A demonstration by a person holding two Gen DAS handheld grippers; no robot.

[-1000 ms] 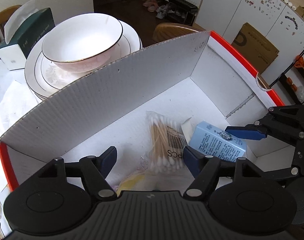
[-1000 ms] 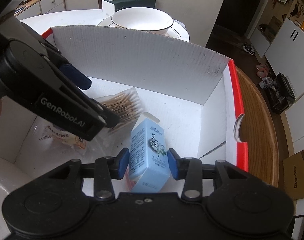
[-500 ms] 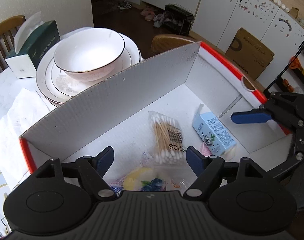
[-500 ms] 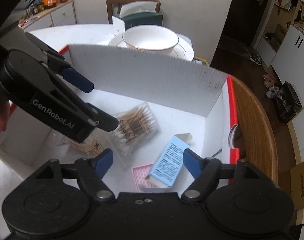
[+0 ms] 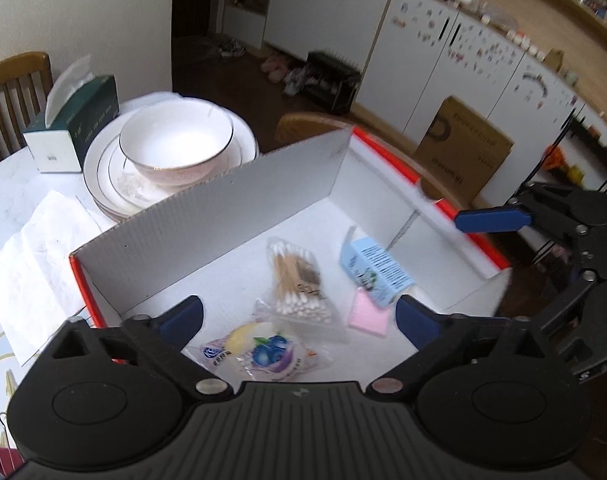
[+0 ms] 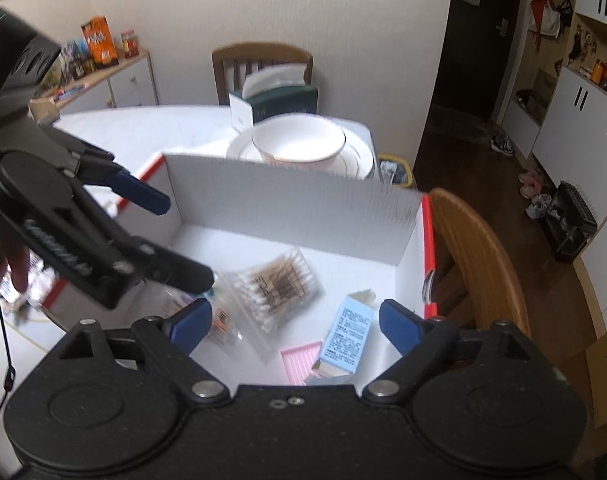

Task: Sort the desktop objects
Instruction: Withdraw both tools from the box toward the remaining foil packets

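Observation:
A white cardboard box with red rims (image 5: 223, 216) (image 6: 295, 196) stands on the table. Inside lie a light blue carton (image 5: 377, 272) (image 6: 347, 334), a bag of cotton swabs (image 5: 299, 288) (image 6: 279, 284), a pink pad (image 5: 367, 316) (image 6: 299, 364) and a snack packet with a blueberry picture (image 5: 259, 354). My left gripper (image 5: 299, 320) is open and empty above the box's near side. My right gripper (image 6: 295, 324) is open and empty above the carton; it also shows at the right of the left wrist view (image 5: 491, 218).
A stack of white plates with a bowl (image 5: 175, 148) (image 6: 299, 142) sits behind the box, beside a green tissue box (image 5: 75, 120) (image 6: 279, 104). White paper (image 5: 35, 264) lies left of the box. A wooden chair back (image 6: 483, 256) stands at the box's right.
My right gripper opened and let go of the blue carton, which now lies flat in the box. Both grippers have risen away from the box.

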